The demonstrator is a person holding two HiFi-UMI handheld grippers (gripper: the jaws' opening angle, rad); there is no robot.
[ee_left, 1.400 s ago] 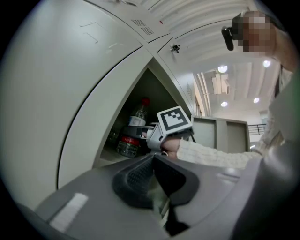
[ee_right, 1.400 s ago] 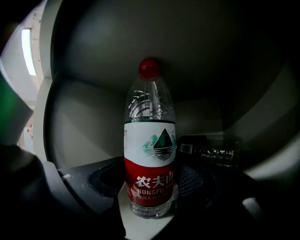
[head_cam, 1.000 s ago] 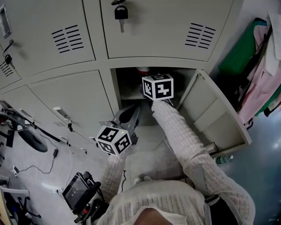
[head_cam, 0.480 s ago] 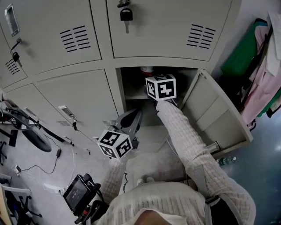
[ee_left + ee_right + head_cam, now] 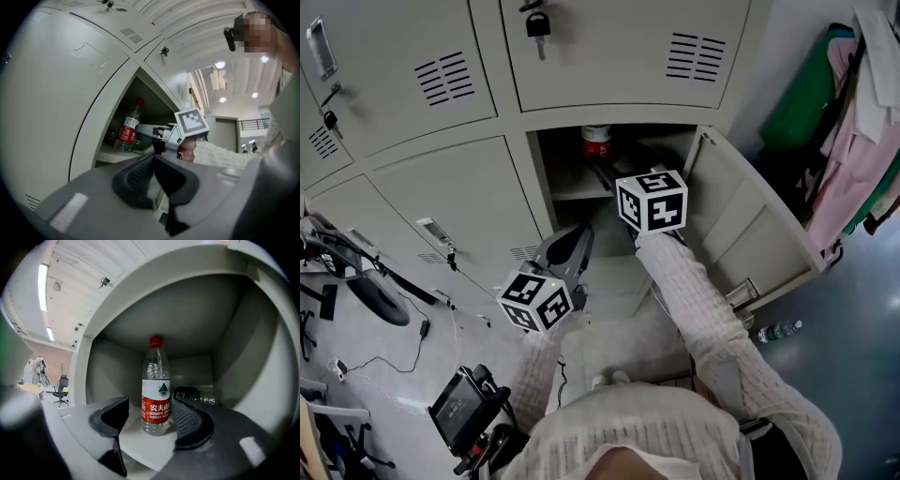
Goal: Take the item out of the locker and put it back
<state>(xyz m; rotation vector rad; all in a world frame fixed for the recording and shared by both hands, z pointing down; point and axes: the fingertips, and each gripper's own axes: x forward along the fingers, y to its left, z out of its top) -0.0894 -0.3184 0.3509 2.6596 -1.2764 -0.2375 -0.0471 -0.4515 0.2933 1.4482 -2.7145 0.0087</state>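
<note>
Bottle (image 5: 156,385) stands upright, cap up, on the locker shelf (image 5: 136,439) — right claw (image 5: 150,403), released, empty and just narrowing, has backed off; left claw (image 5: 153,164) clenched.

Water bottle (image 5: 156,390): clear, red cap, label white above red, green mountain emblem.
Locker (image 5: 755,230): pale grey-beige throughout.
My right marker cube (image 5: 652,200): black-and-white squares; my left marker cube (image 5: 534,302): the same.
My sleeves (image 5: 694,309): cream knit.
</note>
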